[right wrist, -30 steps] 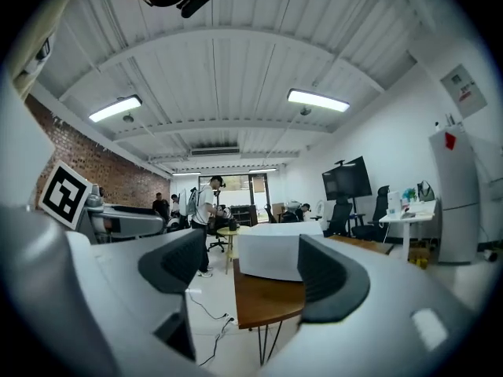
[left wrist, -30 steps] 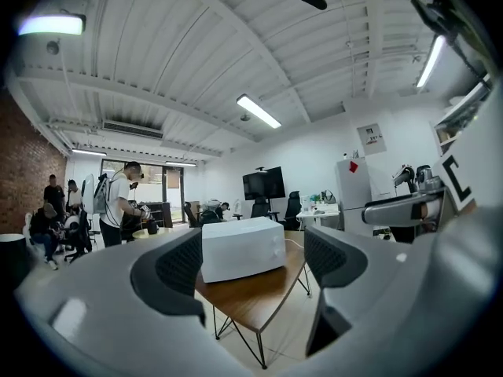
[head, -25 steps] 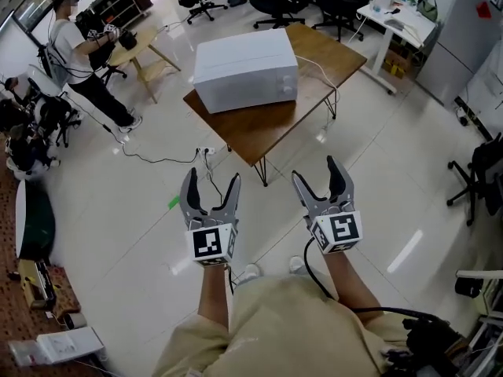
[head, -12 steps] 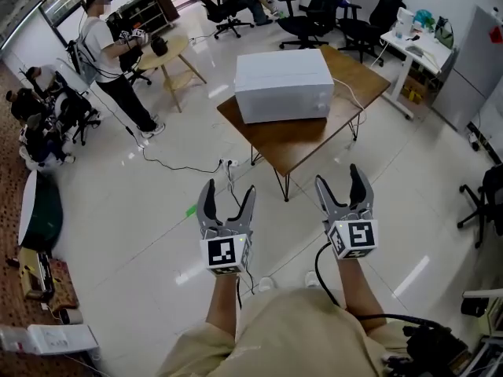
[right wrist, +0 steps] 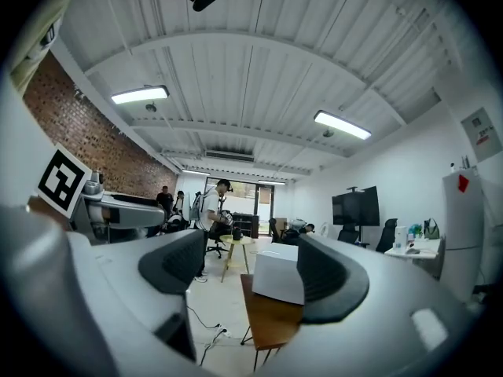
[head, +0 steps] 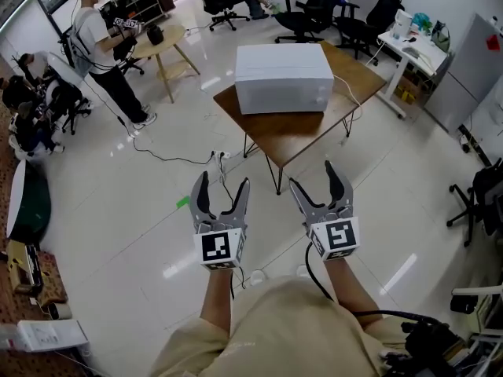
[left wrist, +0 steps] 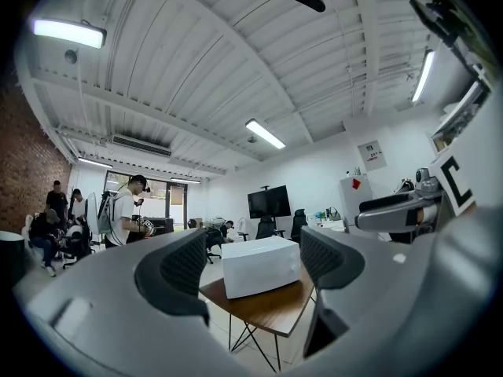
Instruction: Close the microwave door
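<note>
Left gripper [head: 222,181], jaws just narrowing, and right gripper [head: 313,175] gape empty, well apart from the microwave [head: 283,77], which shows no open door: approaching or leaving.

Head view first: up on the wearer's head, tipped steeply down and forward across the floor [head: 141,203] to the worktop [head: 302,136], well off. The left gripper view and right gripper view ride low, each peering out between its own jaws, tilted slightly up, with ceiling [left wrist: 236,53] filling the top. All three catch the white microwave [head: 284,77] on that worktop, and the standing person [head: 94,36] too.
</note>
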The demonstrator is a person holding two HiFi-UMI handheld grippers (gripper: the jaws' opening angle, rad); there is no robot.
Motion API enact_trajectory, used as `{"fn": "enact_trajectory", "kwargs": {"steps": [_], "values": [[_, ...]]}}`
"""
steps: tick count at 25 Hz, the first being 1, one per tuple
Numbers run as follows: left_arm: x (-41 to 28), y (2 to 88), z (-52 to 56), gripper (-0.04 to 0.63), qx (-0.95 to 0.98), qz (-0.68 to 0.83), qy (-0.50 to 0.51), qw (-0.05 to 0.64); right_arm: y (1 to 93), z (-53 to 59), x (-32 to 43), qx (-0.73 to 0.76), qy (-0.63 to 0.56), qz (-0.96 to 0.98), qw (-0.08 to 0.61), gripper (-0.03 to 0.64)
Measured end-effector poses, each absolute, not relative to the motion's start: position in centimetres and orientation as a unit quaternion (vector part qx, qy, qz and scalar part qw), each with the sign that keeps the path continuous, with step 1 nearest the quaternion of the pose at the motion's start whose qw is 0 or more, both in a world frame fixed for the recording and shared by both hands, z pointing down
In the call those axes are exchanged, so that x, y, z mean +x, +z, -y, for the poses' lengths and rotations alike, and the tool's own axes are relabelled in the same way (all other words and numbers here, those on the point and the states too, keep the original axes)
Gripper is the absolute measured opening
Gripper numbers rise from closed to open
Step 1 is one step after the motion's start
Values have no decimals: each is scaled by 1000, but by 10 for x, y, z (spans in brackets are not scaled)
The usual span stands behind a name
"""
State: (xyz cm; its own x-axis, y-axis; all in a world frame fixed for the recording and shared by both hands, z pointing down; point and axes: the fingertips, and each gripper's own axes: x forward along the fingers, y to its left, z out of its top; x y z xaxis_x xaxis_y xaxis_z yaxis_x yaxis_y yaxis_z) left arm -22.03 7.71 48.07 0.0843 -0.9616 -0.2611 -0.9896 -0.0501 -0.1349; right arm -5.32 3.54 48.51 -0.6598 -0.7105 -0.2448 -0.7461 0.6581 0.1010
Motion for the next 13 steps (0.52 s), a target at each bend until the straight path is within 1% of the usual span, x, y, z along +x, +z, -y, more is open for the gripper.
{"fn": "enact_trajectory", "kwargs": {"steps": [5,13], "values": [[-223,489,-82,377,-727,-672,50,135,496,-32,-50,-419,91,-901,61,362],[-229,489,-78,373,-723,-676,48,131,495,-33,-54,-416,90,-903,55,351]]}}
